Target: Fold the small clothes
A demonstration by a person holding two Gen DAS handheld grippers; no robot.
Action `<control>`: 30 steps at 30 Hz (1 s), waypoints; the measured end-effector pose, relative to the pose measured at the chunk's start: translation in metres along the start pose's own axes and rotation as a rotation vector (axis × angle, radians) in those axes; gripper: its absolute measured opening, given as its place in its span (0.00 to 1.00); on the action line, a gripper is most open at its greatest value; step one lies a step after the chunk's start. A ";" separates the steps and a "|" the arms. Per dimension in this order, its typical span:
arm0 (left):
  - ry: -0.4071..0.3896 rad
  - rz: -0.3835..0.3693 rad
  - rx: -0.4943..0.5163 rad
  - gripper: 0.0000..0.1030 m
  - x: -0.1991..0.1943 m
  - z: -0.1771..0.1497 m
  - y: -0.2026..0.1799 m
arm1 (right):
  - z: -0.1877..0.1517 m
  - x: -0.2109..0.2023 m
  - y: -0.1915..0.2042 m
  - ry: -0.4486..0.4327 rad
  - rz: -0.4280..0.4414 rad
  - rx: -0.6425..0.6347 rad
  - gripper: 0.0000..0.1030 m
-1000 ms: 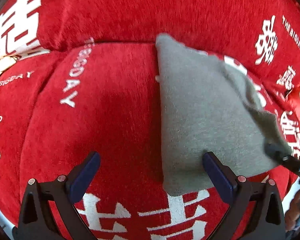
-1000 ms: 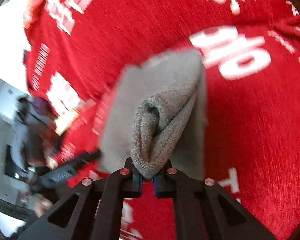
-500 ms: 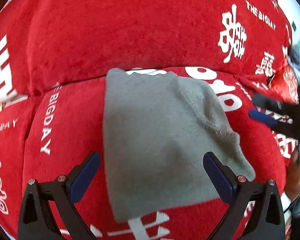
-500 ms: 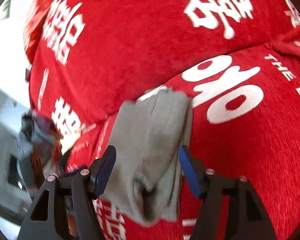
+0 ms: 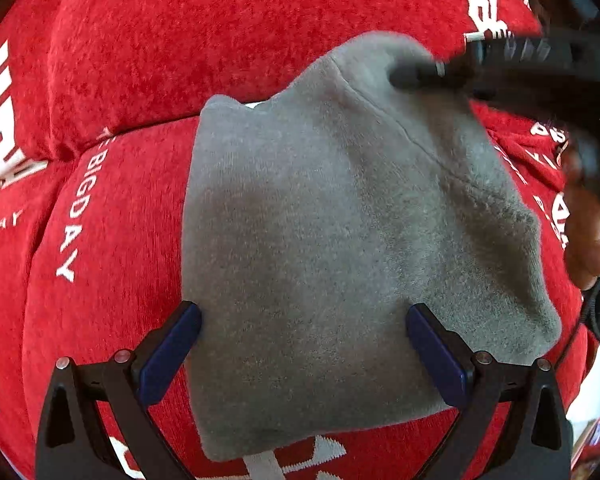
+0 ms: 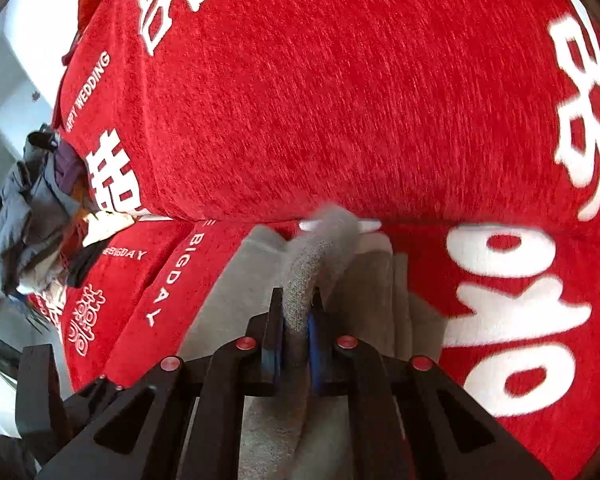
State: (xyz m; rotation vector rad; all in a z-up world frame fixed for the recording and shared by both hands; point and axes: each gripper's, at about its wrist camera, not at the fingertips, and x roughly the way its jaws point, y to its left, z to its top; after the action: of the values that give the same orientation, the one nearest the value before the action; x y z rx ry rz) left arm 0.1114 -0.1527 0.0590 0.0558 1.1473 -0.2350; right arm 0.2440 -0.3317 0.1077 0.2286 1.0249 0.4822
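Red sofa cover (image 5: 148, 60) carries the grey garment (image 5: 320, 248), lying flat on the seat by the backrest crease. Your left gripper (image 5: 302, 344) is spread wide over its near half, pads (image 5: 168, 354) gripping nothing. Your right gripper (image 6: 297, 322) is clamped on a raised fold at the far edge.

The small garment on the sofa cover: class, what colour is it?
Plain grey garment, seen best in the left wrist view.

The red sofa cover (image 6: 340, 100) bears white "HAPPY WEDDING" and "BIGDAY" lettering beside large Chinese characters.
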 end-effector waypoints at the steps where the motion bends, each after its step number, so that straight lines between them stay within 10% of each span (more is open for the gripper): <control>1: -0.002 0.007 0.001 1.00 0.001 0.000 -0.002 | -0.006 0.012 -0.018 0.049 -0.035 0.051 0.10; 7: 0.016 0.013 -0.007 1.00 -0.005 0.003 -0.005 | -0.036 -0.002 -0.061 0.078 -0.041 0.205 0.42; 19: -0.008 0.015 -0.136 1.00 -0.012 -0.004 0.018 | -0.122 -0.086 0.041 -0.117 0.280 0.034 0.42; 22: 0.032 -0.029 -0.163 1.00 -0.003 -0.016 0.031 | -0.127 -0.043 0.027 0.020 0.116 0.058 0.46; 27: 0.026 -0.039 -0.173 1.00 -0.018 -0.017 0.043 | -0.133 -0.051 0.006 0.032 0.163 0.159 0.39; 30: -0.026 -0.026 -0.164 1.00 -0.027 0.004 0.048 | -0.117 -0.075 0.026 -0.051 0.092 0.041 0.63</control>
State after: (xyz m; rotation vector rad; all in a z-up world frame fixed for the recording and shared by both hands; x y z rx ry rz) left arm 0.1145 -0.1020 0.0814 -0.1066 1.1383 -0.1641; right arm 0.1038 -0.3502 0.1155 0.3237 0.9784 0.5363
